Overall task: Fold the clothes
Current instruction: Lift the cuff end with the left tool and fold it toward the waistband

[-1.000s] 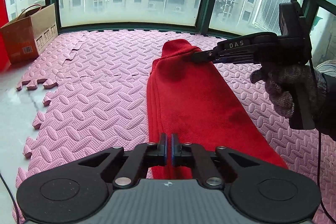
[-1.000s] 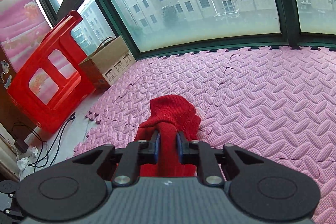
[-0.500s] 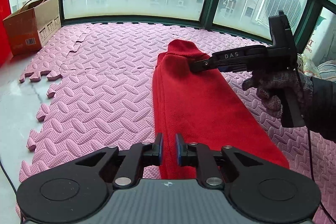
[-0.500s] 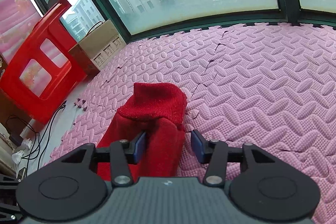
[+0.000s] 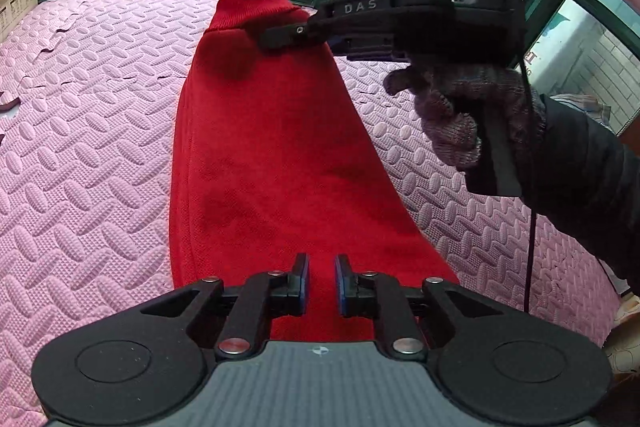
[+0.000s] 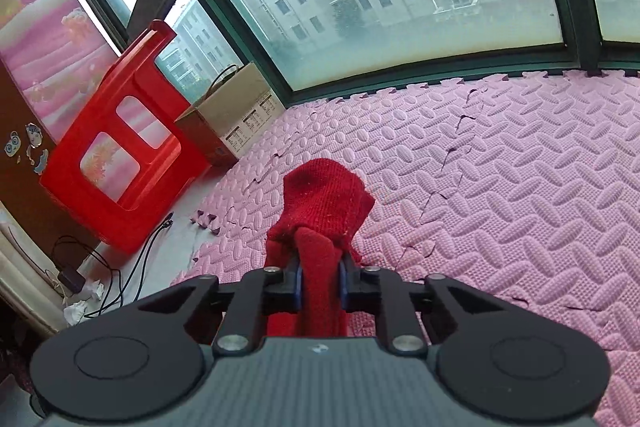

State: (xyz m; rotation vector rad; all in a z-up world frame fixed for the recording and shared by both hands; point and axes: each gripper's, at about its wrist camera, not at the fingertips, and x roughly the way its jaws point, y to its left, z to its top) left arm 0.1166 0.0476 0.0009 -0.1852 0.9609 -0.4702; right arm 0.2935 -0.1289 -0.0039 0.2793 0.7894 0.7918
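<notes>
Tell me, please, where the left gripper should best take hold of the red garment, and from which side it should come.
Probably the near end of the red garment, coming in low along its length from the left gripper. That end lies directly between the open fingers, and the cloth is folded into a long narrow strip there. The right gripper is already shut on a bunch of cloth just behind the ribbed far end.

Right tool (image 6: 320,281) clamped again on the bunched neck end of the red sweater (image 6: 320,211) after standing wide apart half a second ago, collar end lifted off the pink foam mat (image 6: 500,187), left tool (image 5: 321,285) parted slightly wider over the sweater's near end
</notes>
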